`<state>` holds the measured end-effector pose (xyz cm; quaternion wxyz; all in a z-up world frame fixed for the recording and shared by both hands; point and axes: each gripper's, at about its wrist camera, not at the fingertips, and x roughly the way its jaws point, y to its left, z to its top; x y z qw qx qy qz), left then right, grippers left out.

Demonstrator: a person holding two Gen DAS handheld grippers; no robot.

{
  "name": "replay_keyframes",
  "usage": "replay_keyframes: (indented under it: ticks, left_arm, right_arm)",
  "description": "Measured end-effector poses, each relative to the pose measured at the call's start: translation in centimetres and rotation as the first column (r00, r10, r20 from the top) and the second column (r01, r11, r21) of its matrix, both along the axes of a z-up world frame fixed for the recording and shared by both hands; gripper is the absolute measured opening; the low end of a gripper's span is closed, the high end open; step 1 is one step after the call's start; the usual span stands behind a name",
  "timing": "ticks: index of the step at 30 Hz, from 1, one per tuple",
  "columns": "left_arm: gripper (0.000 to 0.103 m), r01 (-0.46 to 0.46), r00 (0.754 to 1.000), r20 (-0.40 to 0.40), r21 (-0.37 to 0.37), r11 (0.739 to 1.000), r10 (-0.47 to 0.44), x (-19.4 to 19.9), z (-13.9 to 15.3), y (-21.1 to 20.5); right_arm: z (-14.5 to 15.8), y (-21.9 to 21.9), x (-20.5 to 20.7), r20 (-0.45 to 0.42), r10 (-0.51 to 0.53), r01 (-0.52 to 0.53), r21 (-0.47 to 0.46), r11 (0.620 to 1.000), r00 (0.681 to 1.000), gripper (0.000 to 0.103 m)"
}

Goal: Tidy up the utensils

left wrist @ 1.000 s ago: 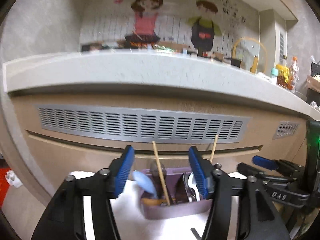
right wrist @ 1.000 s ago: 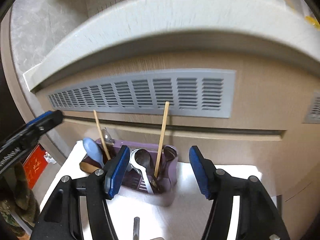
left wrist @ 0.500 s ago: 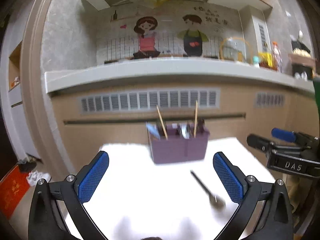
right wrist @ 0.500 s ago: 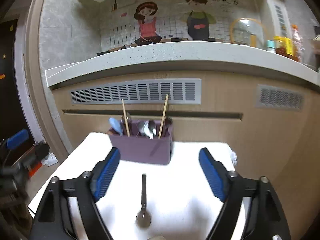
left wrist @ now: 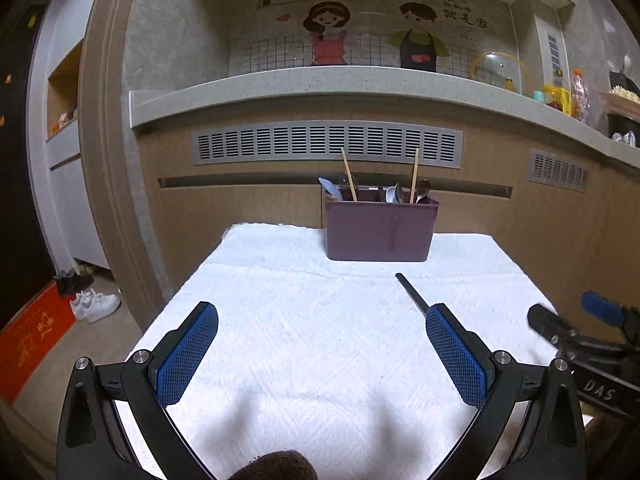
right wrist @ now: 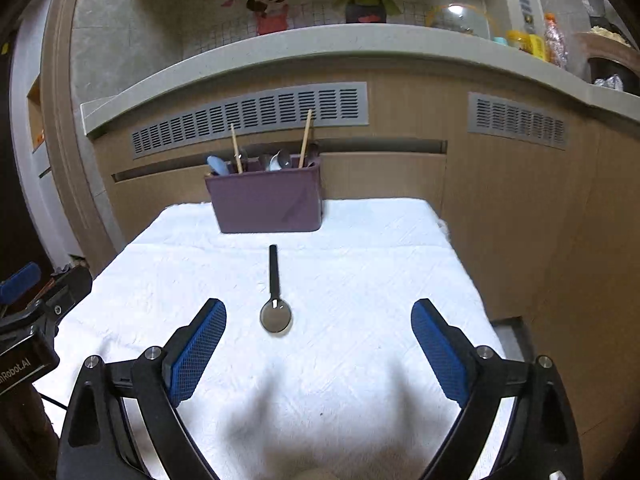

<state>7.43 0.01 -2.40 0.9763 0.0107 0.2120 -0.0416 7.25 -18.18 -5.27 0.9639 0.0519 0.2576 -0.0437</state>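
I am looking into a home kitchen: a stone counter point(left wrist: 320, 80), a cartoon cook mural point(left wrist: 372, 40) and bottles point(left wrist: 578, 96) behind it.

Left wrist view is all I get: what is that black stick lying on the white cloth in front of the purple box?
Observer: It is a spoon. The right wrist view shows a shiny round bowl at the end of that black handle.
Operator: Which way does it lie?
Observer: The bowl is toward the camera and the handle points at the purple box.
Operator: Is the other gripper holding it?
Observer: No. The right gripper has just been opening its jaws. They stand wide, and the spoon lies flat on the cloth, its bowl showing in the gap between the fingertips and touching neither.
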Motion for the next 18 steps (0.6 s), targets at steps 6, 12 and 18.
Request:
replay_keyframes:
  ticks: [6, 12, 18]
  left_arm:
    - [0.103, 0.015, 0.999, -0.03, 0.006, 1.0, -0.015, 0.93, -0.59, -0.47]
    - [0.103, 0.03, 0.999, -0.034, 0.013, 0.999, -0.029, 0.93, -0.69, -0.68]
    - [0.103, 0.035, 0.999, -0.032, 0.014, 0.999, -0.034, 0.83, -0.56, -0.69]
  right_arm:
    - [0.45, 0.16, -0.29, 0.031, 0.004, -0.003, -0.027, 1.0, 1.0, 0.092]
    - [0.36, 0.53, -0.26, 0.024, 0.016, -0.015, -0.032, 0.999, 1.0, 0.093]
    - [0.15, 0.72, -0.12, 0.014, 0.024, -0.023, -0.034, 0.999, 1.0, 0.093]
